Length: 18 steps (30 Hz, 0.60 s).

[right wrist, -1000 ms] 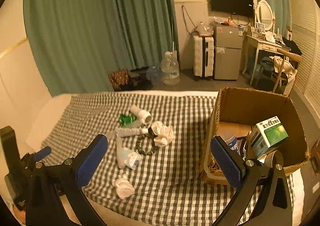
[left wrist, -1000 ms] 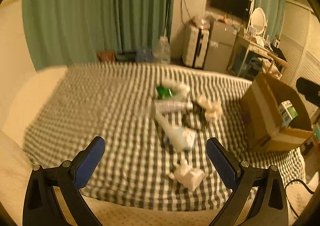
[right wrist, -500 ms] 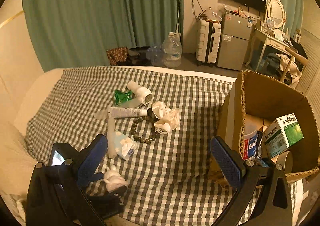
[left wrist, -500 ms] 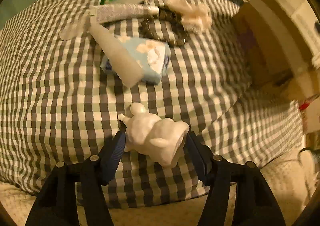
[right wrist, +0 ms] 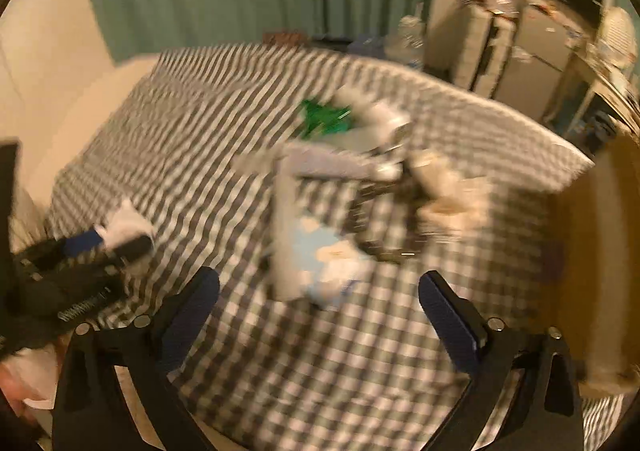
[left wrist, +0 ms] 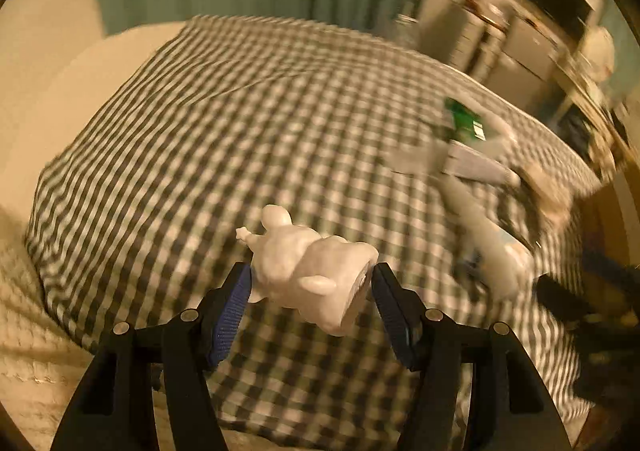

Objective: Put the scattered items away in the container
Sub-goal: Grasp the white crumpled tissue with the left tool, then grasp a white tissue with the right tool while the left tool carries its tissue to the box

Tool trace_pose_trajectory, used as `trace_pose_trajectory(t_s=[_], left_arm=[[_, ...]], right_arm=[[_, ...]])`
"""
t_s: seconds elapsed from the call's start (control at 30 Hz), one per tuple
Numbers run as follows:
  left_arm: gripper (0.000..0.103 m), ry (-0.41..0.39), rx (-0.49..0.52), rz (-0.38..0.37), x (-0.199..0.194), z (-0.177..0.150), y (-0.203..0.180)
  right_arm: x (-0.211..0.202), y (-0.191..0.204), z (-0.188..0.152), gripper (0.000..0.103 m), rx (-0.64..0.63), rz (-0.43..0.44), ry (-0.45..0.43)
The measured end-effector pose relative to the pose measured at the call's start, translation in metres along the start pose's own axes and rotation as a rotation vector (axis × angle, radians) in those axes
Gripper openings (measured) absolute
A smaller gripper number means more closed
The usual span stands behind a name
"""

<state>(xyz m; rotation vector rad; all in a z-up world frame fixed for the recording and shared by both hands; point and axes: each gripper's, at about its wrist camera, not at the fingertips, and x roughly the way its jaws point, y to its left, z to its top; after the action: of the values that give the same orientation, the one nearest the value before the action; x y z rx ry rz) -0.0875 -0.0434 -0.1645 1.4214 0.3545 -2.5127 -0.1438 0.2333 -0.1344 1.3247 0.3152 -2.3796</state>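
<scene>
Scattered items (right wrist: 344, 171) lay in a loose cluster toward the right half of the checked bedspread (left wrist: 224, 123), and one of them, a small white figurine (left wrist: 308, 271), was clamped between the pads of the left gripper (left wrist: 310, 291) above the near edge of the bedspread. The figurine's long axis ran crosswise between the jaws. The right gripper (right wrist: 320, 299) held nothing; its jaws were closing from wide open, with a pale blue tissue packet (right wrist: 320, 263) and a white tube (right wrist: 284, 235) just ahead of them but not between the pads. The tube's long axis ran away from the near edge. The cardboard box (right wrist: 588, 251) stood at the right edge of the bedspread, nearer the right gripper. Judged from this, the left hand's carry would have to cross rightward past the cluster. Motion blur hid finer detail.
</scene>
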Motion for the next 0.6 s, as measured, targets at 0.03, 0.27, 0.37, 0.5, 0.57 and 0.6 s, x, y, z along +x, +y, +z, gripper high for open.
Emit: trace_pose_trajectory(t_s=[0.03,0.27,0.37,0.5,0.57,0.6], left_arm=[[0.064,0.0,-0.016,0.001,0.005,0.002,0.004],[0.064,0.027,-0.01,-0.03,0.025,0.003,0.0],[0.064,0.017,-0.005,-0.025,0.025,0.004,-0.005],[0.064,-0.026,-0.015,-0.048,0.015,0.005,0.0],[0.064,-0.056,-0.032,-0.061,0.003,0.004,0.004],[0.064,-0.068,-0.041,-0.071,-0.002,0.005,0.006]], right_arm=[[0.009,0.007,0.002,0.087,-0.025,-0.006,0.014],[0.063,0.019,0.001,0.034,-0.046,-0.019,0.16],[0.049,0.011,0.003,0.018,-0.017,0.059,0.15],[0.028,0.008,-0.004,0.018,-0.029,0.067,0.15],[0.013,0.01,-0.008,0.018,-0.034,0.063,0.136],[0.003,0.011,-0.01,0.018,-0.037,0.061,0.129]])
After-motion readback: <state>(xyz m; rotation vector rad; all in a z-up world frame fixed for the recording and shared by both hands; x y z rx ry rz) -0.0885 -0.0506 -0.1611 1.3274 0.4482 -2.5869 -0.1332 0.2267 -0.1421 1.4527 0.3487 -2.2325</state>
